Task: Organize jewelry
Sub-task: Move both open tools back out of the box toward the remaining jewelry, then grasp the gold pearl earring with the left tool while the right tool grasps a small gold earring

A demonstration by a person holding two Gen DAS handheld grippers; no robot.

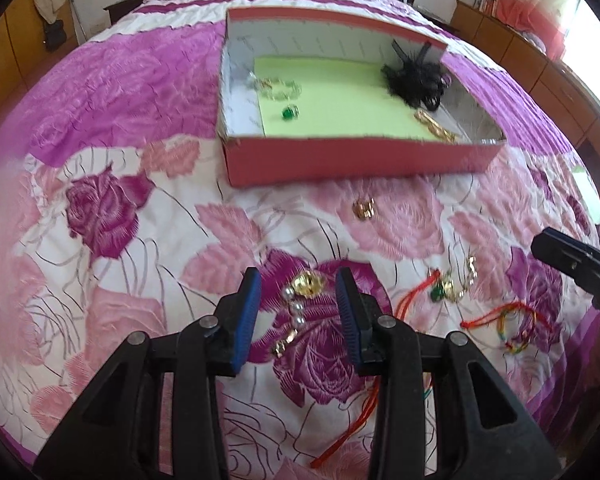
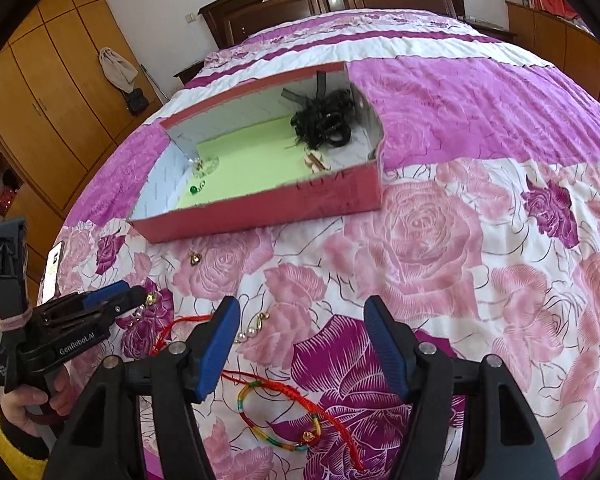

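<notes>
Nearest in the right wrist view, the right gripper [image 2: 302,344] hangs with its blue-padded jaws wide apart and nothing between them, above a rainbow-coloured woven cord bracelet with a small gold charm [image 2: 278,416] that lies on the pink and purple rose-patterned bedspread [image 2: 480,280] near its front edge. A red string [image 2: 180,326] trails beside it. To the left, the left gripper [image 1: 298,304] stands part open, jaws narrow, straddling a gold and pearl drop earring [image 1: 300,304] without the pads touching it. A hand [image 2: 28,406] in a yellow-cuffed sleeve holds that gripper's handle. Just right of the earring lies a tangle of gold pieces with a green stone [image 1: 450,284]. Further up the bedspread a small gold ring-like piece [image 1: 364,209] sits alone, just before the red cardboard box with white walls and a light green floor [image 1: 352,162]. Inside, a green-stoned ring [image 1: 290,113] and clear beaded bracelet [image 1: 278,89] lie by the left wall, a gold chain [image 1: 436,126] near the front right corner, and black feathery hair accessories [image 1: 416,78] in the far right corner.
</notes>
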